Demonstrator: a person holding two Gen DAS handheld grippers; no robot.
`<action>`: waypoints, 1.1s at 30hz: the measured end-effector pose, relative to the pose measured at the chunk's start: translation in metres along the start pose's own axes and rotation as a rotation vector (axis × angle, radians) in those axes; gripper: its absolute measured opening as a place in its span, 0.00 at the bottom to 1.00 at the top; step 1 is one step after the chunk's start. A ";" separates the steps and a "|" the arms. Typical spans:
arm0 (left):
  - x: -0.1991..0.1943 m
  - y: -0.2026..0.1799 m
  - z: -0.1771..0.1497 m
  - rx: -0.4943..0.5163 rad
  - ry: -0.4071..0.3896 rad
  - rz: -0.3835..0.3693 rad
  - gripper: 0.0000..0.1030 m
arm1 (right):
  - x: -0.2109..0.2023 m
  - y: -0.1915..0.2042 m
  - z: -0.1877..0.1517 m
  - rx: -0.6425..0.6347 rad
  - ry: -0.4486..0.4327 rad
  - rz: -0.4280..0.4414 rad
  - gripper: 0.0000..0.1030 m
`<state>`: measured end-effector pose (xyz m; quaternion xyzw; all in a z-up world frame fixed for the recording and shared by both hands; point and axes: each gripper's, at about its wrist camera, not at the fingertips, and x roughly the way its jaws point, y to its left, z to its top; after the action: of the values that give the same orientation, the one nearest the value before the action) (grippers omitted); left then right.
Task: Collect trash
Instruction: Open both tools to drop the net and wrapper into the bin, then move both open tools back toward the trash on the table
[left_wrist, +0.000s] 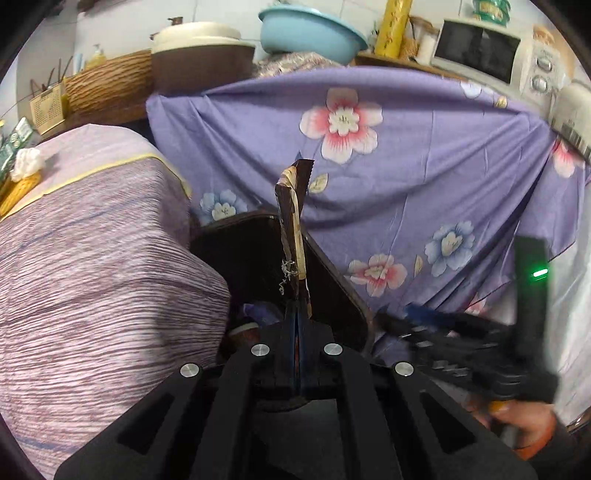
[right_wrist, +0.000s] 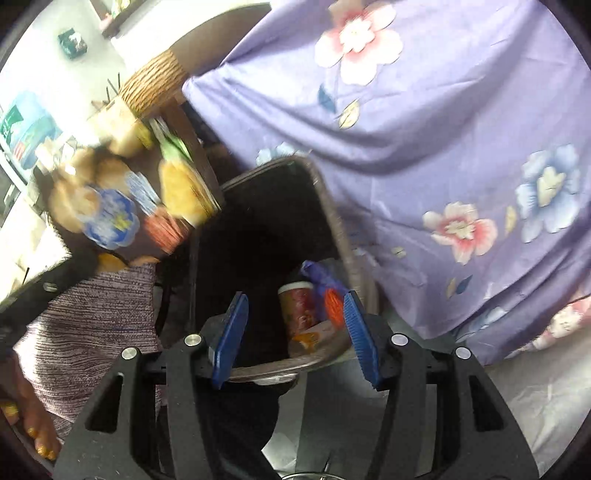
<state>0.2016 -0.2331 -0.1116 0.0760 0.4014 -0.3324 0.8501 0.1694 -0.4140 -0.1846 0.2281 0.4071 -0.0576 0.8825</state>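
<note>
left gripper (left_wrist: 298, 314) low centre of its frame, jaws pinched tight on one brown wrapper (left_wrist: 293, 225) that stands straight up out of them, a scrap of pale thread snagged halfway along it. right behind and below the wrapper sits one dark bin (left_wrist: 258, 251), its mouth open at mid-frame, contents mostly lost in shadow from this side. the right gripper (left_wrist: 436, 332) shows at the lower right here, blurred, one green light glowing on its body.

over to the right wrist view: right gripper (right_wrist: 295, 339) spread wide, nothing between the two blue pads (right_wrist: 231, 332), hanging over the near rim of the bin (right_wrist: 328, 206). inside, low at centre, one red-brown cup (right_wrist: 301, 310) with a pale lid, one blue bag (right_wrist: 317, 277) above it, something orange beside, too blurred to name.

one purple floral sheet (left_wrist: 406, 177) fills the right and top of both frames. one striped lilac cloth (left_wrist: 92, 277) at left. upper edge of the left view: one blue basin (left_wrist: 310, 33), one microwave (left_wrist: 491, 51), partly cut off. the clutter at left in the right view is smeared beyond counting.
</note>
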 end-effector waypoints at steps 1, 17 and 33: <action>0.005 -0.003 0.000 0.010 0.008 0.008 0.02 | -0.006 -0.004 0.000 0.005 -0.012 -0.009 0.53; 0.090 -0.027 -0.016 0.116 0.188 0.087 0.35 | -0.036 -0.045 0.001 0.096 -0.058 -0.053 0.53; -0.021 -0.024 0.005 0.056 -0.036 0.048 0.86 | -0.044 -0.031 0.010 0.081 -0.091 -0.034 0.59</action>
<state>0.1802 -0.2433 -0.0894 0.1032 0.3745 -0.3243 0.8625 0.1386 -0.4498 -0.1569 0.2539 0.3675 -0.0992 0.8892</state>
